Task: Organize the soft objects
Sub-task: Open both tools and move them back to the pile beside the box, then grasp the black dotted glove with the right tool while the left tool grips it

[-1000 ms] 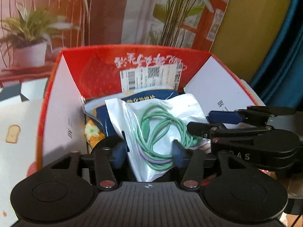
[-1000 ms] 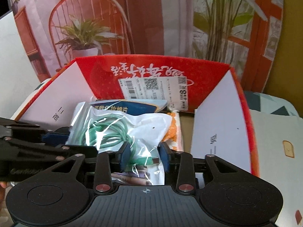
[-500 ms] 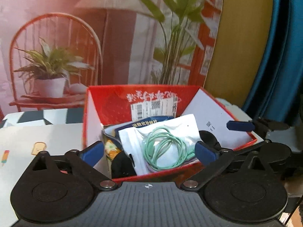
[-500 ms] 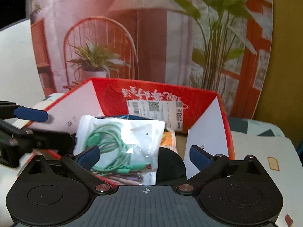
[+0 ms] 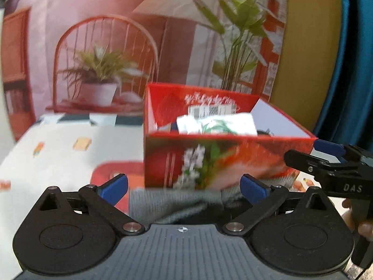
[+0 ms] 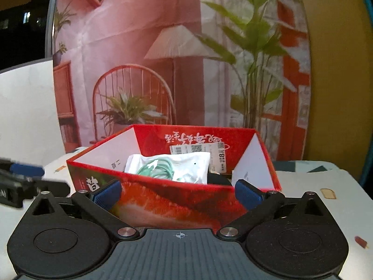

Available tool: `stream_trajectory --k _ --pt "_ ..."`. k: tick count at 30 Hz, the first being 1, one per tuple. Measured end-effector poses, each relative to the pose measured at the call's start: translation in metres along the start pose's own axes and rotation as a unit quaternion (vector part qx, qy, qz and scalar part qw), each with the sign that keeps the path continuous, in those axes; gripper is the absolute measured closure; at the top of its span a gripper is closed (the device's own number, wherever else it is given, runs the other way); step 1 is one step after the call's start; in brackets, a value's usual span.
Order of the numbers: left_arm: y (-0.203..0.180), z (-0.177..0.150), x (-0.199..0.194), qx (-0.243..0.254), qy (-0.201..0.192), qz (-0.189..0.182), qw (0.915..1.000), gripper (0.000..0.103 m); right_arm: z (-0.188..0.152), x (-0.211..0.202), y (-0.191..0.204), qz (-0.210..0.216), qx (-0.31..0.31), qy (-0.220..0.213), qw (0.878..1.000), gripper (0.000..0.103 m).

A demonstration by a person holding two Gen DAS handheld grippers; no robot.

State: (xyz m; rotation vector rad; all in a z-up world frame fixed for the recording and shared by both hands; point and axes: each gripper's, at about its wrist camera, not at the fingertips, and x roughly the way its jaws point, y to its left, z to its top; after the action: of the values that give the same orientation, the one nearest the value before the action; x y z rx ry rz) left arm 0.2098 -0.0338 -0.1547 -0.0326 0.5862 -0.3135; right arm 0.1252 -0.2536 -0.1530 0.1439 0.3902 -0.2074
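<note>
We hold the left gripper (image 5: pixel 184 184) and right gripper (image 6: pixel 178 191) in front of the red cardboard box (image 6: pixel 186 200), both with jaws spread wide and nothing between them. The bagged green cable (image 6: pixel 163 169) lies inside the box; a grey knit cloth (image 5: pixel 177 200) sits before it.

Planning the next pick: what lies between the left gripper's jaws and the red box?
In the left wrist view, a grey knitted cloth lies on the table between the open left gripper and the red box.
</note>
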Motion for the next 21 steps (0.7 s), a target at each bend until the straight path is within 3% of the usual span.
stream_trajectory --k 7,10,14,17,19,21 --pt "0.007 -0.031 0.005 -0.023 0.027 0.011 0.9993 0.0 -0.041 -0.001 0.006 -0.022 0.018 0.036 0.999 0.0" --pt "0.007 -0.038 0.007 -0.02 0.032 0.012 0.9992 0.0 -0.057 0.003 0.009 -0.01 0.034 0.059 0.998 0.0" --pt "0.006 -0.044 0.006 -0.014 0.026 0.016 0.9994 0.0 -0.069 0.005 0.021 -0.001 0.01 0.061 0.998 0.001" --pt "0.005 -0.045 0.005 -0.015 0.019 0.01 0.9996 0.001 -0.072 0.009 0.027 0.01 -0.007 0.066 0.998 0.008" --pt "0.005 -0.046 0.005 -0.015 0.015 0.006 0.9998 0.003 -0.074 0.012 0.028 0.013 -0.008 0.075 0.997 0.016" --pt "0.006 -0.045 0.004 -0.016 0.013 -0.004 0.9998 0.015 -0.075 0.012 0.026 0.012 -0.002 0.076 0.997 0.017"
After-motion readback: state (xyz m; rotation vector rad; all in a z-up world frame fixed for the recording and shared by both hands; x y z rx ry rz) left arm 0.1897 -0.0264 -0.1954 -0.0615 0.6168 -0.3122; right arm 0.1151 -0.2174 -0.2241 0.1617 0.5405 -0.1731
